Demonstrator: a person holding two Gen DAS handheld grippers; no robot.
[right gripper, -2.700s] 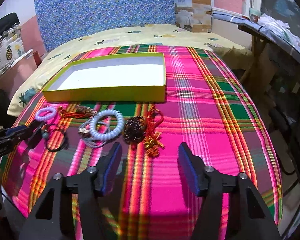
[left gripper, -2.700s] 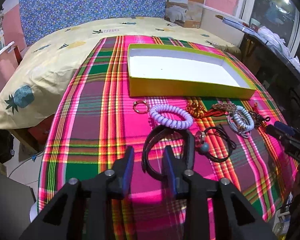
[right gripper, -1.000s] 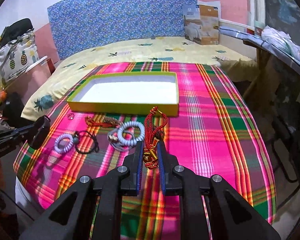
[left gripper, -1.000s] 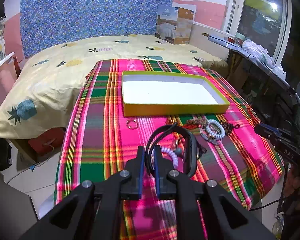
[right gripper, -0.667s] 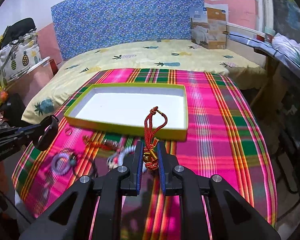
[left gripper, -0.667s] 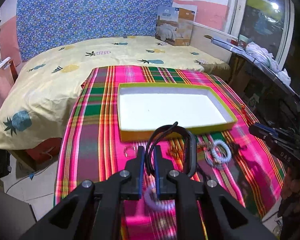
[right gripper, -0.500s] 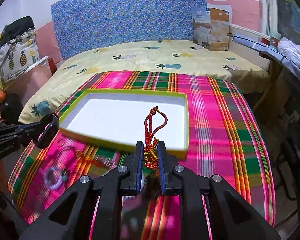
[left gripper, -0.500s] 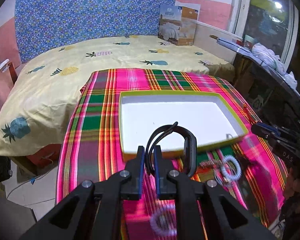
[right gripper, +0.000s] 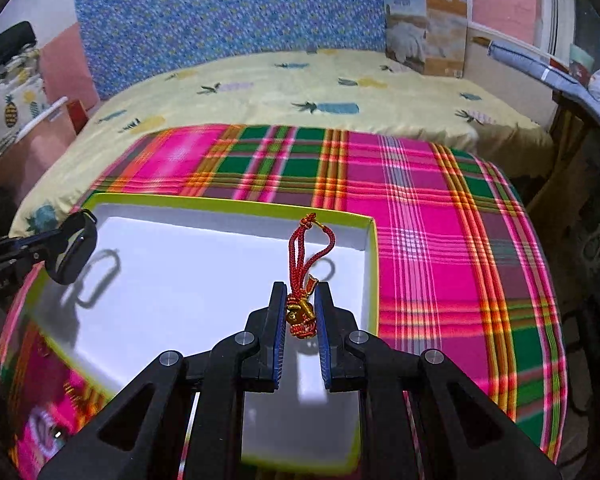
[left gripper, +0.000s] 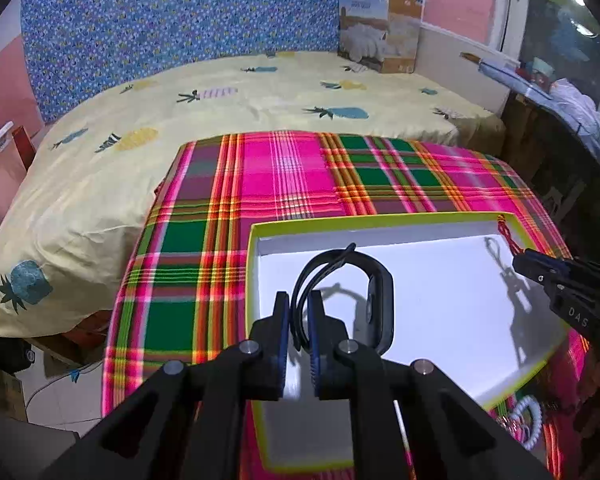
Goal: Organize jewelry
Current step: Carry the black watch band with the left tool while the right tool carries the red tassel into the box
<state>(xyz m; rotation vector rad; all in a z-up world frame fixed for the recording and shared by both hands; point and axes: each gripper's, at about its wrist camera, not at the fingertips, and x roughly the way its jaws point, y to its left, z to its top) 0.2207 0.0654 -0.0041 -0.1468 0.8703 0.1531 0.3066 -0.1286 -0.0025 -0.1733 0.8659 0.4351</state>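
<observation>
The left hand-held gripper (left gripper: 299, 325) is clamped on a black looped wristband with a thick rectangular body (left gripper: 374, 304), its two blue-padded jaws pinched nearly together on the thin strap end so that the loop stands up ahead of them. It hangs over the left part of a shallow rectangular cardboard box with a lime-green rim and a white floor (left gripper: 440, 312), and the band's shadow falls on that white floor. The right hand-held gripper (right gripper: 302, 316) is clamped on a red braided cord charm with a gold-coloured ornament (right gripper: 300, 280) — the ornament sits squeezed between the jaws while the red cord loop sticks up in front of them, above the right end of the same box (right gripper: 220, 264). Each tool shows in the other's view: the right one comes in from the right edge of the left wrist view, the left one, with the black band, from the left edge of the right wrist view. The box lies on a worktop covered with a pink, green and orange plaid cloth (left gripper: 284, 176). Outside the box's near rim, a pale blue coiled spiral bracelet (left gripper: 530, 420) lies on the cloth among other small pieces — too blurred to tell apart. Beyond the worktop is a bed with a pale yellow pineapple-print sheet (right gripper: 340, 84).
</observation>
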